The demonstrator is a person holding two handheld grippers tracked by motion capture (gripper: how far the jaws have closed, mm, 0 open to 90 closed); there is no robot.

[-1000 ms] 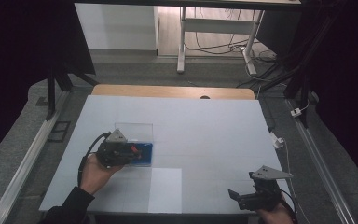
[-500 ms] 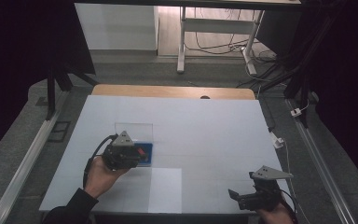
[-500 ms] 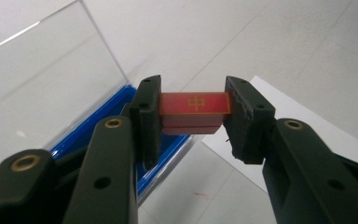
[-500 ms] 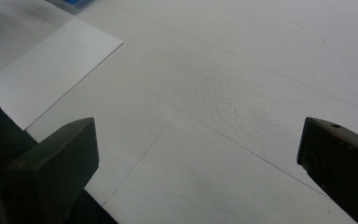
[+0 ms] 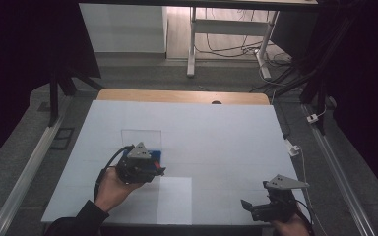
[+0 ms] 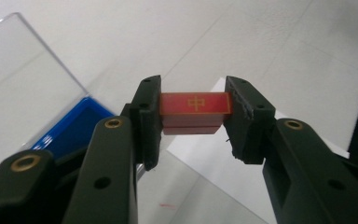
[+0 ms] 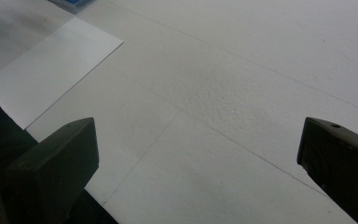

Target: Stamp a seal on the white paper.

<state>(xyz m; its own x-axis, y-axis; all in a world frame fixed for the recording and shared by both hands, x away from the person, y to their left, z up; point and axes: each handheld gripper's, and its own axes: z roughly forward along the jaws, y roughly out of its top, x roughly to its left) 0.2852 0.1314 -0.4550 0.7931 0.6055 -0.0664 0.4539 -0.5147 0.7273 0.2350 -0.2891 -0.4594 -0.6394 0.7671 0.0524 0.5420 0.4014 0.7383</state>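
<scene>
Red tile (image 6: 195,103) with a gold mark sits clamped between your left gripper (image 6: 193,116) jaws, lifted beside the blue box (image 6: 72,128). Next, I judge, carry it to the white sheet (image 5: 174,199). Your right gripper (image 7: 198,154) rests wide open, empty, on the desk (image 5: 216,132).

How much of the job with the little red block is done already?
Done: the left gripper has shut on the red block, and the blue box stands open, its clear lid up. In hand: the block hangs over the white sheet beside the box. Left: probably setting it down. The right gripper waits open.
</scene>
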